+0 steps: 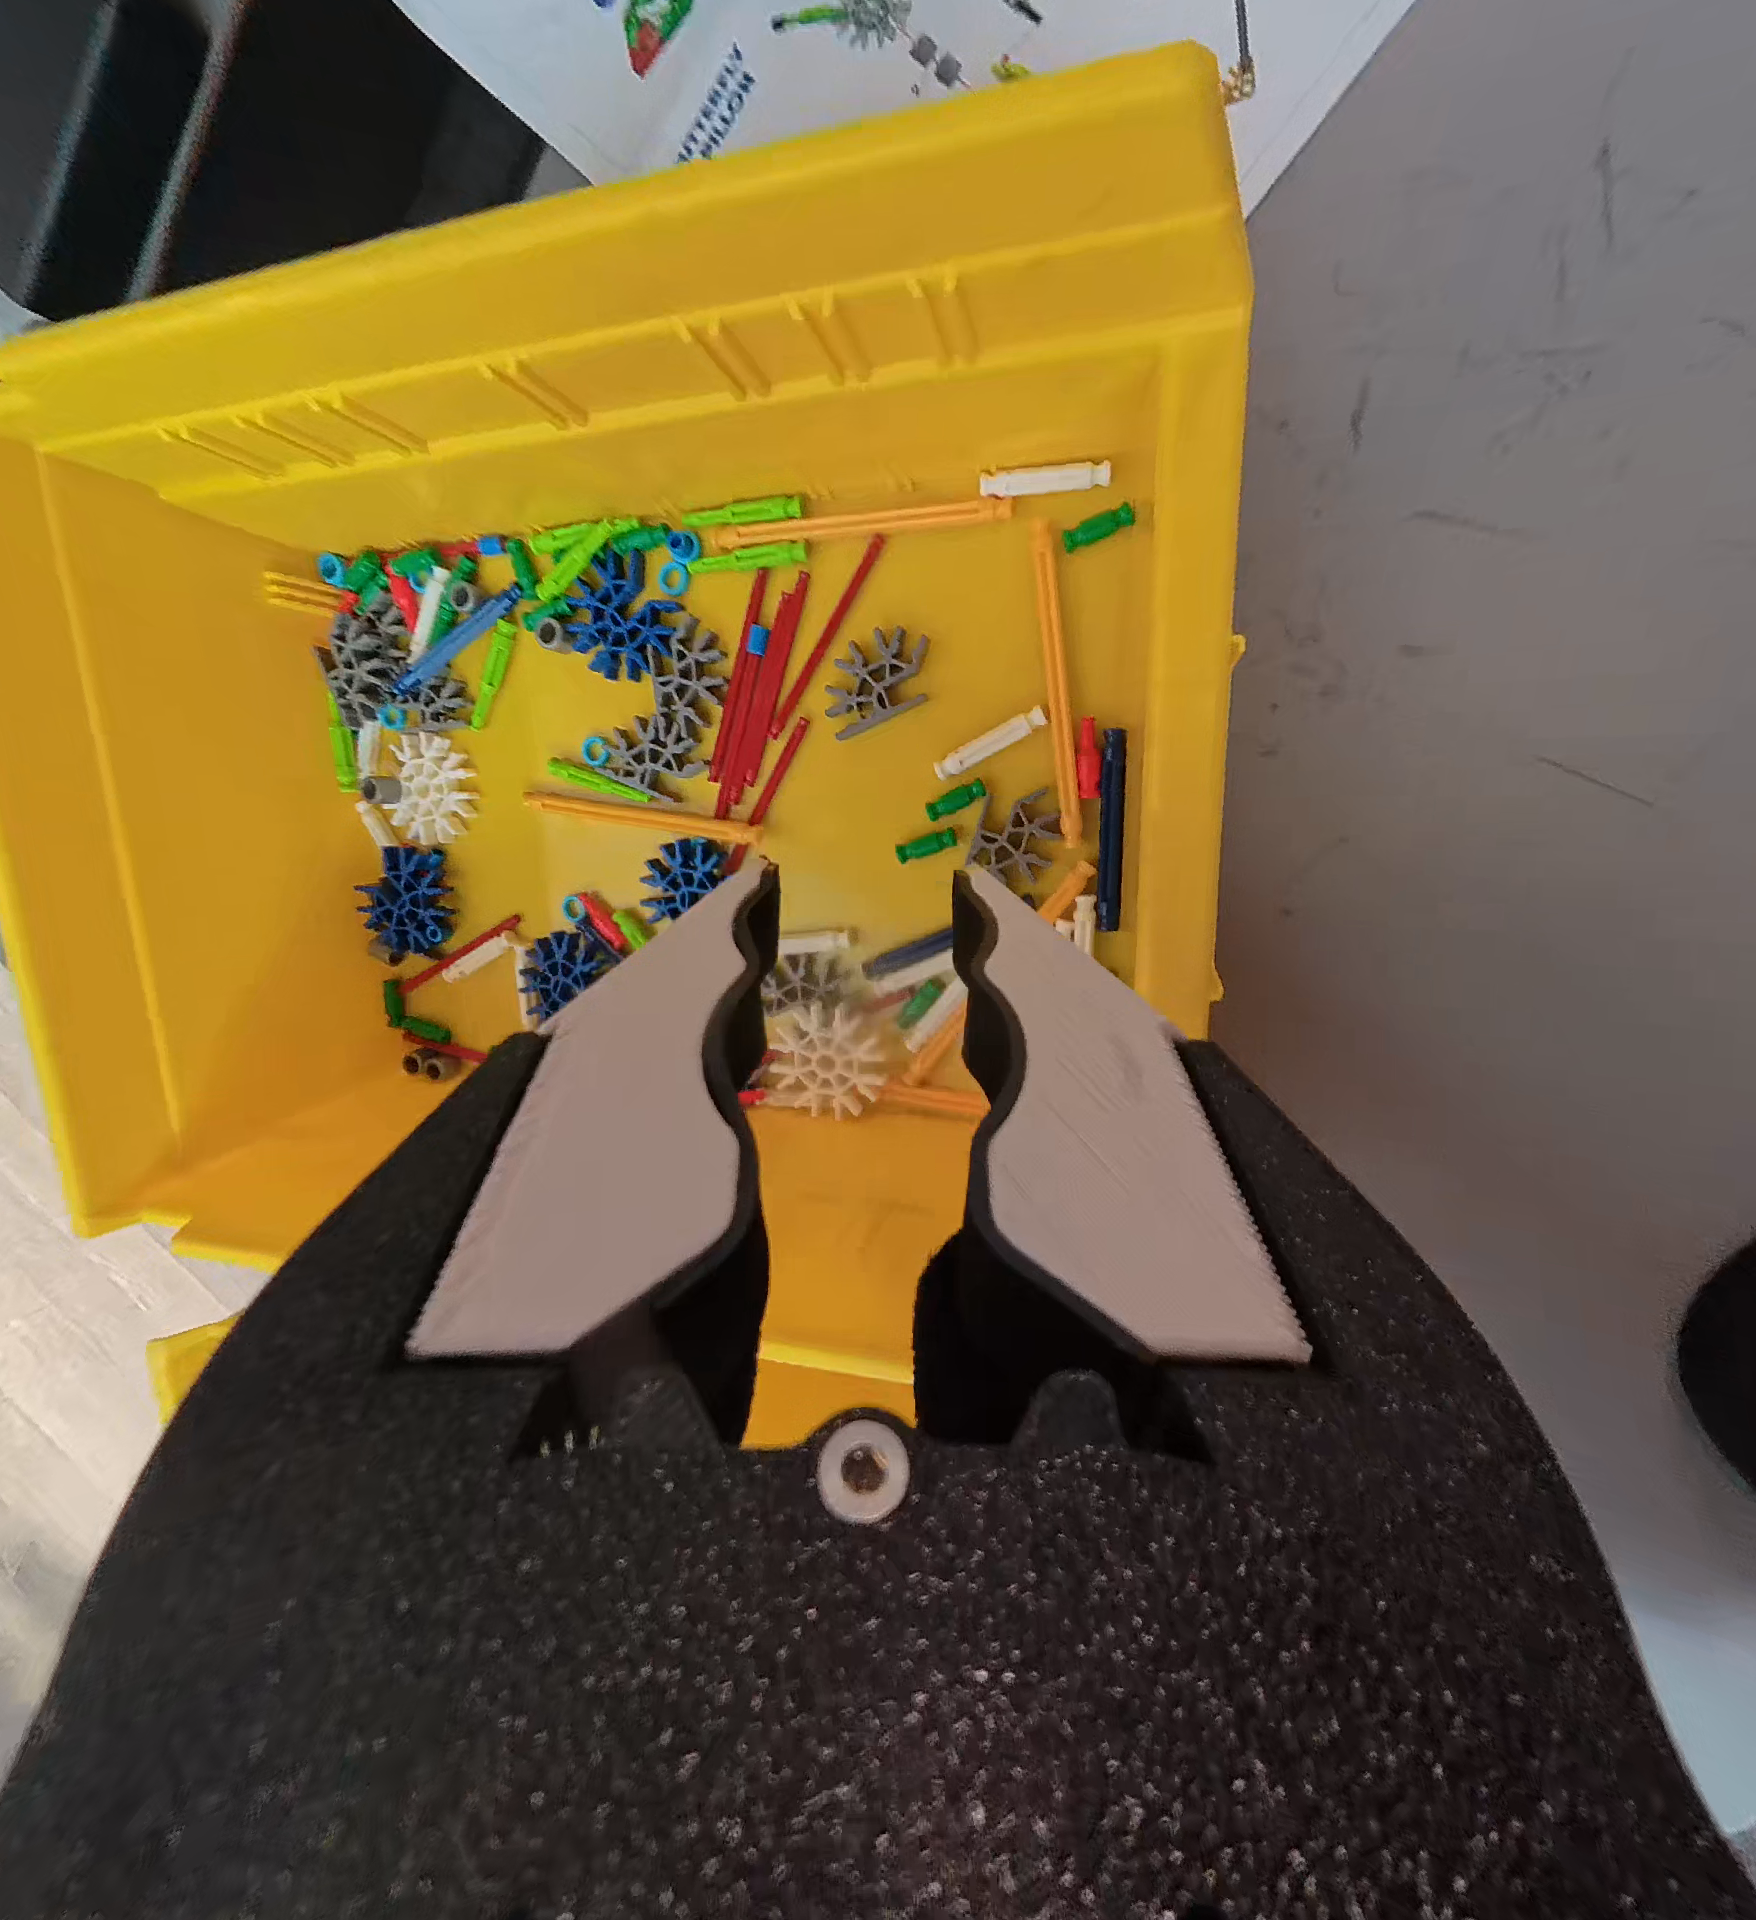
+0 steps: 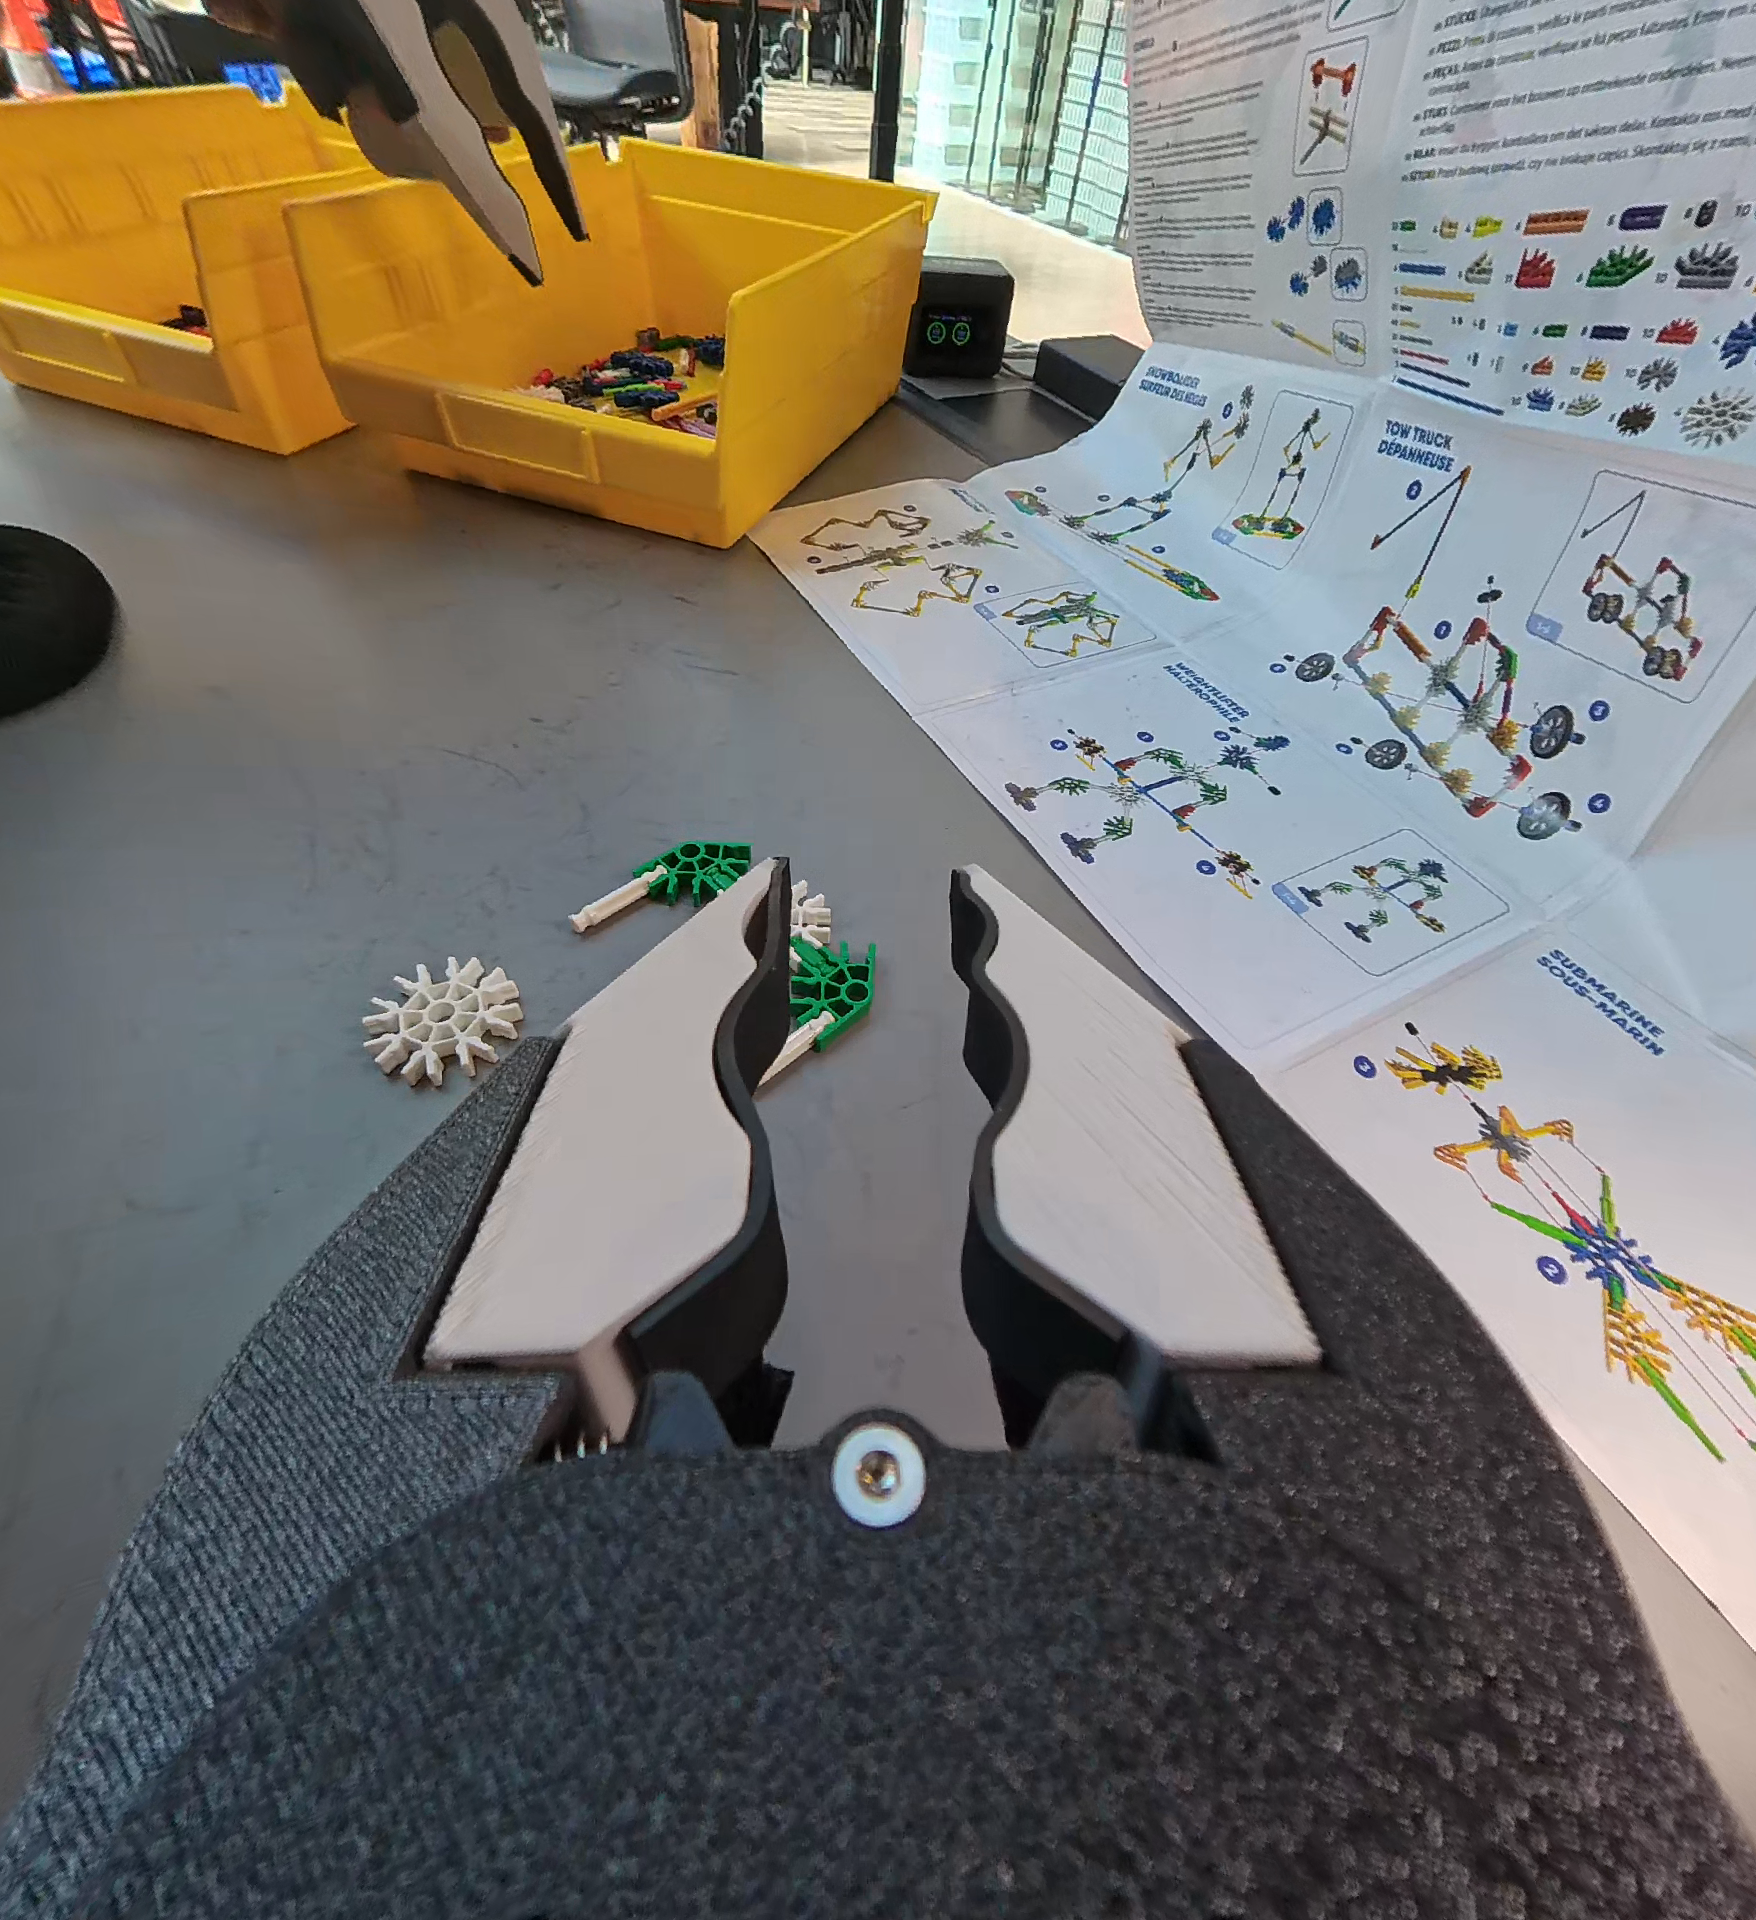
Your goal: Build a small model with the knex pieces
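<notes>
My left gripper point(image 1: 866, 883) is open and empty, held above a yellow bin point(image 1: 583, 343) of small construction-toy rods and snowflake connectors. A white snowflake connector point(image 1: 830, 1058) lies below its fingers. The same gripper point(image 2: 552, 255) shows in the right wrist view, hanging over that bin point(image 2: 822, 312). My right gripper point(image 2: 869, 883) is open and empty, low over the grey table. A green connector with a white rod point(image 2: 832, 987) lies by its left finger, another green connector with a white rod point(image 2: 682, 871) just beyond, and a white snowflake connector point(image 2: 443, 1018) to the left.
A second yellow bin point(image 2: 74, 208) stands left of the first. A large unfolded instruction sheet point(image 2: 1425, 675) covers the table's right side and rises at the back. A black round object point(image 2: 1, 623) lies at the left. A small black device point(image 2: 957, 312) sits behind the bin. The tips of one gripper are about 40 cm away from the tips of the other. The black round object point(image 2: 1, 623) is about 25 cm from my left fingertips and 35 cm from my right.
</notes>
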A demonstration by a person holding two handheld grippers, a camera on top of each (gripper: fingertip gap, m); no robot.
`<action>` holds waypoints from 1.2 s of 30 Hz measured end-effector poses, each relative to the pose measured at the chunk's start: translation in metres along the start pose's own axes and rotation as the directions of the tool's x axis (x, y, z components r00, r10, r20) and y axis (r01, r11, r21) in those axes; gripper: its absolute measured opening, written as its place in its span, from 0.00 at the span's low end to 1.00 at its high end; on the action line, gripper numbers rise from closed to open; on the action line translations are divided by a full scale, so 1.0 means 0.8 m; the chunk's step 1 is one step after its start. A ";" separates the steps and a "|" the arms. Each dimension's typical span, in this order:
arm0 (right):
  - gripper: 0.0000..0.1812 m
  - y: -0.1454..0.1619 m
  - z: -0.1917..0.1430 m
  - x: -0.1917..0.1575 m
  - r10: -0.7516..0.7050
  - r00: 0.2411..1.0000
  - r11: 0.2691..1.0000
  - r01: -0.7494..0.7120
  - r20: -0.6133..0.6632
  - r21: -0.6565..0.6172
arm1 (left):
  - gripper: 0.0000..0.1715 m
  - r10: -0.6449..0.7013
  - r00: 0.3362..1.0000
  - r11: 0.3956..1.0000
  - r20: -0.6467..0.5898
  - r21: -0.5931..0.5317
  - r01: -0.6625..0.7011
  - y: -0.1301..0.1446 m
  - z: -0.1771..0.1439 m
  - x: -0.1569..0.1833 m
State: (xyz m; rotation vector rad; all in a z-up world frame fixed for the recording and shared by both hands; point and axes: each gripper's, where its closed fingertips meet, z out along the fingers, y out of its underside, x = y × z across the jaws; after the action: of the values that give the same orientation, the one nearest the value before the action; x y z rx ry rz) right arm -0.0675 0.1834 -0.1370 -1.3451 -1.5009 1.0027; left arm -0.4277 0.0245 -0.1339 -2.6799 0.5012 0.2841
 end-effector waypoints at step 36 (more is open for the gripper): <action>0.16 -0.001 0.000 0.000 0.032 0.999 0.999 -0.032 0.016 0.008 | 0.22 0.026 0.974 0.767 -0.223 -0.621 -0.162 0.112 0.062 -0.014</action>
State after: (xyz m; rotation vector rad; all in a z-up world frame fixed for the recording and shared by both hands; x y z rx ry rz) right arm -0.0681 0.1834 -0.1360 -1.3621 -1.4901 1.0408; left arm -0.4785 -0.0284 -0.2064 -3.3834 0.7073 0.2408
